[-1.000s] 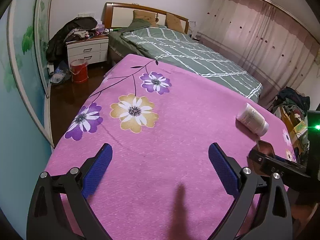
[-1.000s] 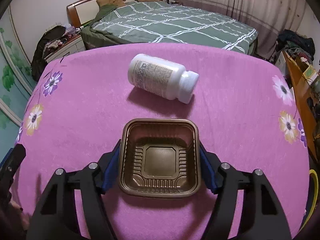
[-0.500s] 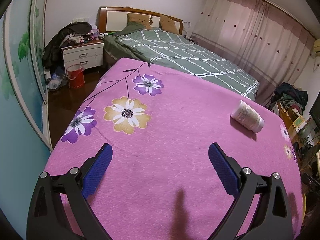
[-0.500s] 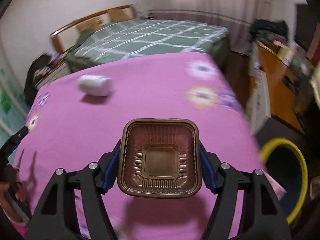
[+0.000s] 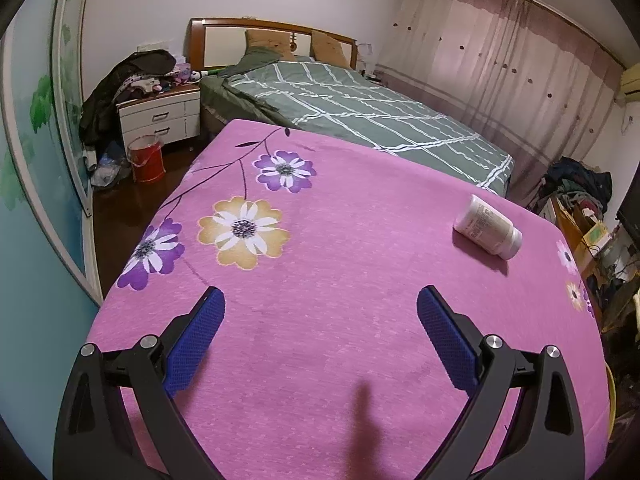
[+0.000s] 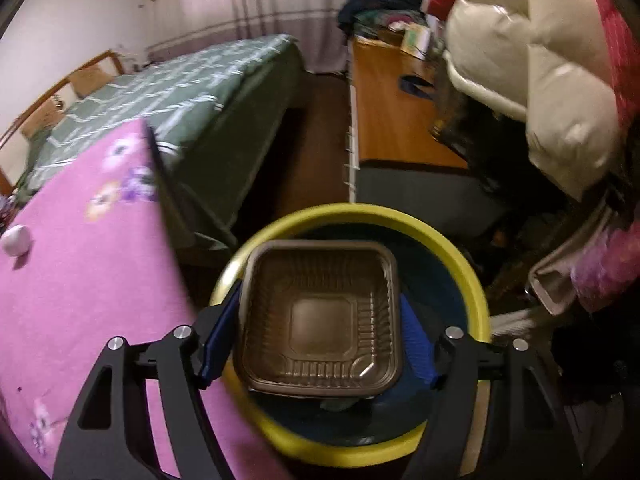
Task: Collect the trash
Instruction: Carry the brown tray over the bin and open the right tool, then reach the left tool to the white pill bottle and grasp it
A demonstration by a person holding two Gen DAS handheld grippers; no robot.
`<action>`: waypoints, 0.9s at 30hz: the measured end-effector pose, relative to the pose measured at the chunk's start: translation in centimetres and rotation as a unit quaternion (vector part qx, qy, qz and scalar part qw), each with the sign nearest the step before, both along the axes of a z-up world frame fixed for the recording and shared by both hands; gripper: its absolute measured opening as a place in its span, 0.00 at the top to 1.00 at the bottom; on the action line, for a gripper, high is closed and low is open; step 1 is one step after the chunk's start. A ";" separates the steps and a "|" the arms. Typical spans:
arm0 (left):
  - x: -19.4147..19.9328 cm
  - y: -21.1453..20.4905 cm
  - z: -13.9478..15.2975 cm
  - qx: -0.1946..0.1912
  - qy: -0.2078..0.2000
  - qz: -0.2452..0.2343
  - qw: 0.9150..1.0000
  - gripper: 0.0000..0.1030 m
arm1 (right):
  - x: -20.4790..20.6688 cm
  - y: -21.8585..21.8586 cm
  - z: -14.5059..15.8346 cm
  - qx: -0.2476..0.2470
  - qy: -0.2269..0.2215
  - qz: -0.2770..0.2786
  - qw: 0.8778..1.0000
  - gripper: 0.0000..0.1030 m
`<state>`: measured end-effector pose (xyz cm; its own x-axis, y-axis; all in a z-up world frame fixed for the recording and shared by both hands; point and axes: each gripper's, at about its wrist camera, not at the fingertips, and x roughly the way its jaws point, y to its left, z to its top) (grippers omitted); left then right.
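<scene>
The right tool is clamped on a brown plastic tray, its blue pads pressing the tray's two sides, and it hangs right over the mouth of a yellow-rimmed bin standing on the floor just off the end of the counter. To my eye this piece of trash is a moment from being dropped: the tray is above the opening but not yet let go, so nothing from this grab counts as collected.

The left tool holds nothing. Its fingers stand wide apart over the pink flowered cloth of the counter, well short of anything to pick up.

What looks left to do is the white bottle, lying on its side near the far right edge of the counter, well apart from the left tool. From the right side it shows only as a small white blob at the picture's edge. I see no other loose trash on the cloth.

Some things I can't make out. The inside of the bin is dark blue and the tray covers most of it, so whether anything already lies in there is unclear; something greenish shows under the tray's near edge, but I can't name it. The right view is smeared, so the desk and the puffy coat beside the bin are soft. The bottle's label is too small to read.
</scene>
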<state>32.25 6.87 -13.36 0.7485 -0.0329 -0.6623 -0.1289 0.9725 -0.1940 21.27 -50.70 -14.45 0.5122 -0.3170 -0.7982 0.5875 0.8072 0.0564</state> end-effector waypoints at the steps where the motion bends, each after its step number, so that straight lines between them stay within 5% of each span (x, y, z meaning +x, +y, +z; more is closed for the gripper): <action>1: 0.0 -0.1 0.0 0.001 0.000 -0.003 1.000 0.06 | -0.1 -0.3 -0.1 0.001 -0.002 -0.005 1.000 0.28; 8: 0.3 -1.9 -0.1 0.003 0.007 -0.044 0.999 0.06 | 3.1 4.9 2.0 0.005 -0.061 0.055 0.997 0.27; 16: 2.8 -8.3 0.5 0.064 0.042 -0.141 0.987 0.06 | 10.8 14.6 4.7 -0.021 -0.101 0.186 0.977 0.27; 21: 7.0 -13.3 1.8 0.083 0.045 -0.216 0.972 0.05 | 11.0 14.8 3.3 -0.037 -0.097 0.193 0.976 0.26; 27: 12.3 -17.9 1.7 0.138 0.050 -0.239 0.960 0.05 | 11.1 14.2 2.5 -0.011 -0.092 0.197 0.976 0.26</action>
<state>44.55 -11.03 -11.66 0.6238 -0.1702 -0.7629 0.3407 0.9376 0.0694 32.38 -36.48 -11.92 0.7320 -0.0832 -0.6762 0.2133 0.9706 0.1114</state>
